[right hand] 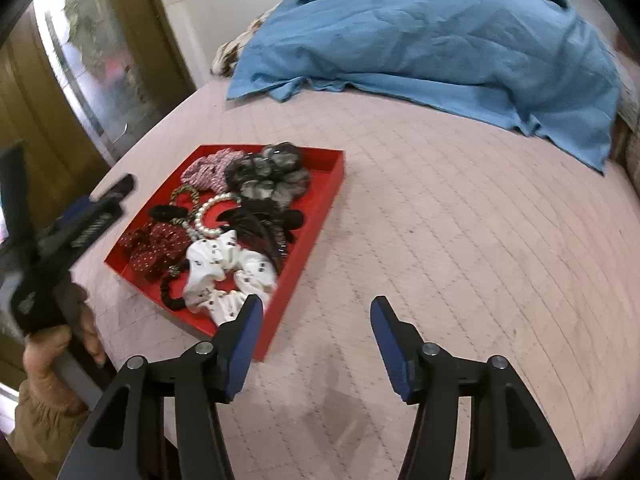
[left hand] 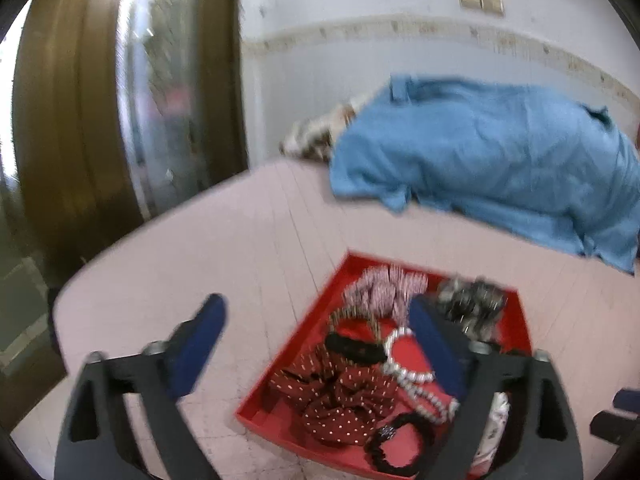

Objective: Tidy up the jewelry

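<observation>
Both claws (right hand: 316,312) gaping (empty) — above tray (right hand: 320,216)

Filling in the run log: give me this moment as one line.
left gripper: open, empty, over red tray | right gripper: open, empty, beside tray | pearl bracelet, scrunchies in tray | bed: blue cloth

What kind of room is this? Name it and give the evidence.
Probably a bedroom: a pink quilted bed cover, a blue garment lying on it, and a red tray of scrunchies and bracelets.

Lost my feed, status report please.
Both grippers, left and right, open, empty. Red tray full on bed. Nothing blocking.
</observation>
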`<state>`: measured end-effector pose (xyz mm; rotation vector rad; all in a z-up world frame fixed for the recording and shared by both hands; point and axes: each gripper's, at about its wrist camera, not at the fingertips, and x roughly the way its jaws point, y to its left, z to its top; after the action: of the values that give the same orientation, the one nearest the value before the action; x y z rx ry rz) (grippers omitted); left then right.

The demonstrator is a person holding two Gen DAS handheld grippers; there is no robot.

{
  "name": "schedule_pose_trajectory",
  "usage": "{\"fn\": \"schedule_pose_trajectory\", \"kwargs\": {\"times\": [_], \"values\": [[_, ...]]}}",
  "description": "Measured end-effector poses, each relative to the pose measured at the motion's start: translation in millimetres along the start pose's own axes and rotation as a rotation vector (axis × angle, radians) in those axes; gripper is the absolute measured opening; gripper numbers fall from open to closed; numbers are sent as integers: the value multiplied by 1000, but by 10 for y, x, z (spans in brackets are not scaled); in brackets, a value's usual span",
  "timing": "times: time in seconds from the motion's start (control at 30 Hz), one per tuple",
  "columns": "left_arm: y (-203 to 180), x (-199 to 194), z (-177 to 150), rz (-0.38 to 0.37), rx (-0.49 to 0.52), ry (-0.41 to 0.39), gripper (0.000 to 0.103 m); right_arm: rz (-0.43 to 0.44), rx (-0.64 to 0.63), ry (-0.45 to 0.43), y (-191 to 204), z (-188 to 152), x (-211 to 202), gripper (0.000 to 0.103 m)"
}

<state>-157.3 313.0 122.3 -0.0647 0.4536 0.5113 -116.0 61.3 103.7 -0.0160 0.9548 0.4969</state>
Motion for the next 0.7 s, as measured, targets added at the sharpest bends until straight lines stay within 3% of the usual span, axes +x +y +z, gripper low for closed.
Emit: {"fn": "schedule_pose_trajectory", "kwargs": {"times": [0.07,0.13,0.4,0.7], "values": [[-53,-241,62,37,10,-84,103,-2,27,-5,-88,-29,-22,62],[-123,-393,134,60,40,-115,103,-7,51,-9,-162,-54,-37,62],[-549,-905,284,22,139,-114,103,-62,64,-76,-355,-121,-238,68],[-925,-1216,203,-140,136,-45,103,-181,19,-142,-506,-236,-452,73]]}}
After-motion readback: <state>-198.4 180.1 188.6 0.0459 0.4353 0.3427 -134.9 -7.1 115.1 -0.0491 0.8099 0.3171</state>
